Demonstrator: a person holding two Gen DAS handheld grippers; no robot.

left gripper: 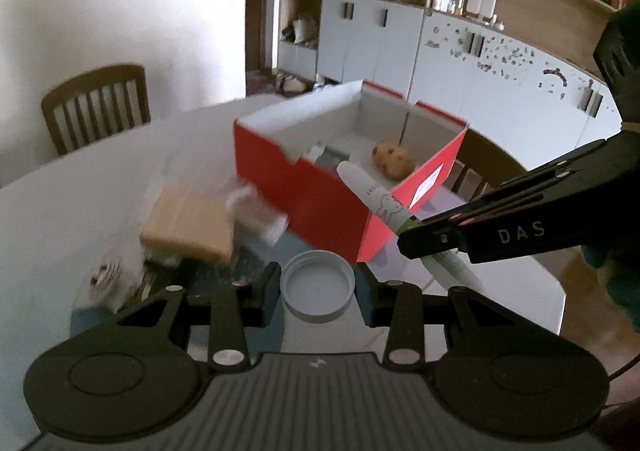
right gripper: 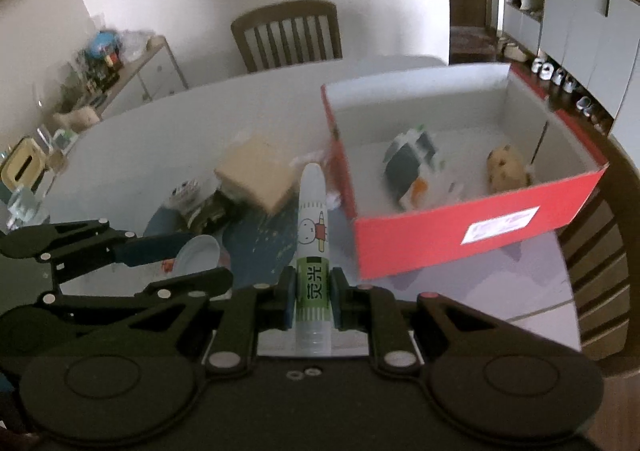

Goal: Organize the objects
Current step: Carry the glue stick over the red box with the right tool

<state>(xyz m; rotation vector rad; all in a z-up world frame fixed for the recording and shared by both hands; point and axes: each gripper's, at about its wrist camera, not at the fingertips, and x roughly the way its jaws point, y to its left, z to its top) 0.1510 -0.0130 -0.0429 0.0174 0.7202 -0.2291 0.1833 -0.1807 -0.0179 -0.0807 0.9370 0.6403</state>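
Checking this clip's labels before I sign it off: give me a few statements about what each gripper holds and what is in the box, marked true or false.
1. The left gripper grips a white round plastic cap. True.
2. The right gripper is empty. False: its jaws clamp a white marker pen with a green band.
3. The red cardboard box with white inside is closed. False: it is open-topped.
4. A brown speckled cookie-like lump lies inside the box. True.
5. The tan block lies inside the box. False: it lies outside, beside it.

White counter (right gripper: 168,123) carrying a red box (right gripper: 460,235) at its right edge, a tan block (right gripper: 256,175) just left of it, clutter beneath.
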